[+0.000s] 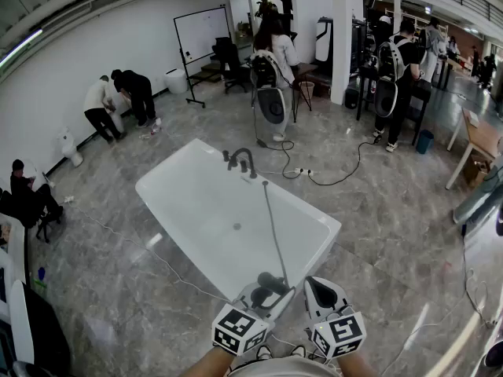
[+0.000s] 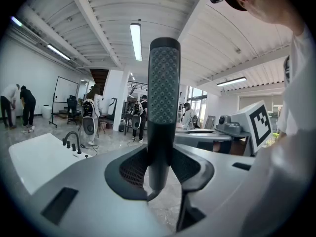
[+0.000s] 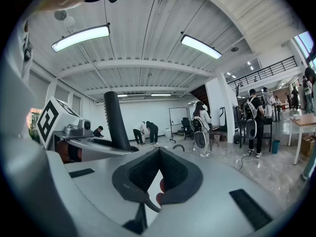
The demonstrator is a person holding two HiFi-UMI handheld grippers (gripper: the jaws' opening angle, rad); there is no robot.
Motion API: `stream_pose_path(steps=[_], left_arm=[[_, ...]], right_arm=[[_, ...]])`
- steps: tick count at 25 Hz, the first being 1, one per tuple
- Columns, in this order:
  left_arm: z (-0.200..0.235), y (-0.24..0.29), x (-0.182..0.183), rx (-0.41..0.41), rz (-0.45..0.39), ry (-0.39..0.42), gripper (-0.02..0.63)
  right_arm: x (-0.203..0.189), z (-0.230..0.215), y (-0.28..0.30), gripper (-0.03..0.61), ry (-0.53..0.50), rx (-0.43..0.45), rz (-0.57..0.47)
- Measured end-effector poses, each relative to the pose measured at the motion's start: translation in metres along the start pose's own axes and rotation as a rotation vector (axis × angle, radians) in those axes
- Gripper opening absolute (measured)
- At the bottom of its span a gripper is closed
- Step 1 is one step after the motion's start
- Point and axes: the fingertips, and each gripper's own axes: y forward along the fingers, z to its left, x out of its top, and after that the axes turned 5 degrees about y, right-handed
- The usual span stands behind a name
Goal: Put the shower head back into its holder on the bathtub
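- bathtub (image 1: 179, 188): white, sits diagonal on the grey tile floor; also seen low left in the left gripper view (image 2: 34, 158)
- people: two bent over by the wall, far left of the bathtub (image 1: 119, 100); several standing past its far end (image 1: 271, 57)
- hose (image 1: 272, 220): thin and grey, runs along the inside of the bathtub from the faucet end to the near corner
- left gripper (image 1: 266, 290): at the bathtub's near corner, clamped on the shower head; the left gripper view shows its jaws (image 2: 160, 158) pressed on either side of the handle
- right gripper (image 1: 322, 289): just beside the left one at the same near corner; jaw tips meet (image 3: 161, 152) with nothing between them, and it isn't touching the shower head
- shower head (image 1: 271, 280): dark, held upright in the left gripper at the bathtub's near corner, opposite the faucet end, well apart from it; dotted face visible (image 2: 164, 90); also shows as a dark stick left of the right gripper (image 3: 113, 121)
- faucet (image 1: 242, 160): dark curved spout with small posts beside it, on the bathtub's far rim; small in the left gripper view (image 2: 73, 141)
- holder: can't pick it out among the posts by the faucet
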Motion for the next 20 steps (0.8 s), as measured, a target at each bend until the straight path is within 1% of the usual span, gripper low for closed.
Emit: stream_pose_path(steps=[10,16,20], left_arm=[[-0.01,0.008,-0.001,0.006,-0.003,0.015,0.132],[-0.01,0.005,0.003,0.013,-0.01,0.022,0.132],[-0.012,0.006,0.004,0.012,-0.013,0.027,0.132]], right_arm=[[-0.004,-0.005,-0.007,0.011,-0.006,0.008,0.004],[0.0,-0.002,-0.01,0.012,0.035,0.042,-0.025],[-0.001,-0.005,-0.013,0.012,0.043,0.039,-0.036]])
